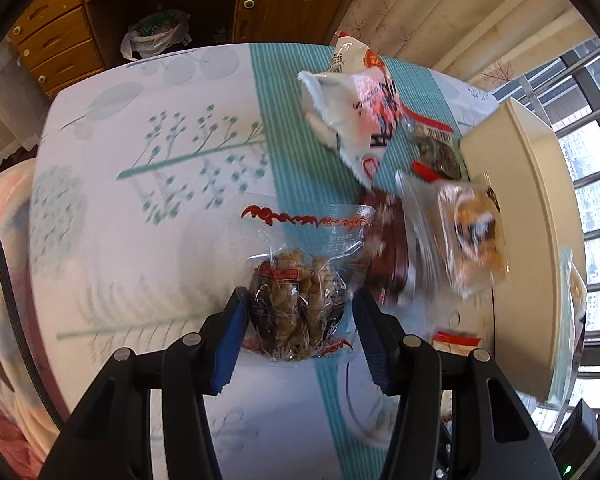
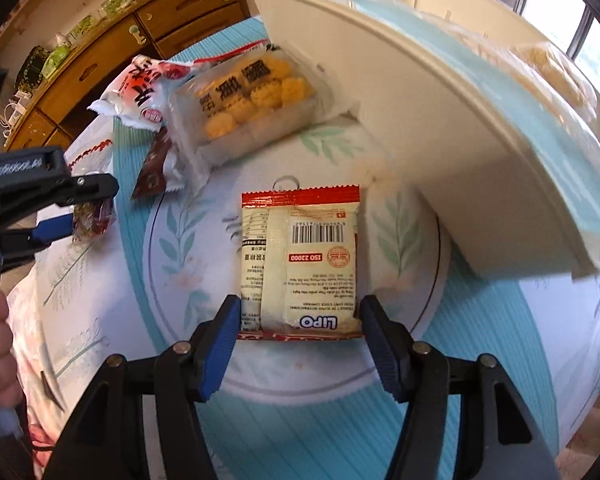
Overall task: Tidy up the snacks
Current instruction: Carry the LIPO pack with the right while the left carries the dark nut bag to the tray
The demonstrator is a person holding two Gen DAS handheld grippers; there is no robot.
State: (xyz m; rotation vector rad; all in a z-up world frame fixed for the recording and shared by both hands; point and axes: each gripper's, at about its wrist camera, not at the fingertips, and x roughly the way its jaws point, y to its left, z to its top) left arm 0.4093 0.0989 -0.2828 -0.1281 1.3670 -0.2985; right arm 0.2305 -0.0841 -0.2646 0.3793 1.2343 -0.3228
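Note:
My left gripper (image 1: 298,312) has its jaws on both sides of a clear packet of brown snacks (image 1: 296,304) on the table; the left pad touches it, the right stands a little off. My right gripper (image 2: 300,318) brackets a cream LIPO packet (image 2: 300,264) with a red top edge, pads at its sides. The left gripper shows in the right wrist view (image 2: 56,208) with that clear packet (image 2: 92,216). A white and red bag (image 1: 356,108), a dark red packet (image 1: 388,248) and a clear pack of yellow cakes (image 2: 252,100) lie beside a cream box (image 2: 440,128).
The table has a white and teal leaf-print cloth (image 1: 148,184). The cream box (image 1: 532,216) stands at the right edge and holds a pale blue packet (image 2: 460,52). A wooden cabinet (image 1: 180,0) stands behind the table. Window bars (image 1: 596,208) are at right.

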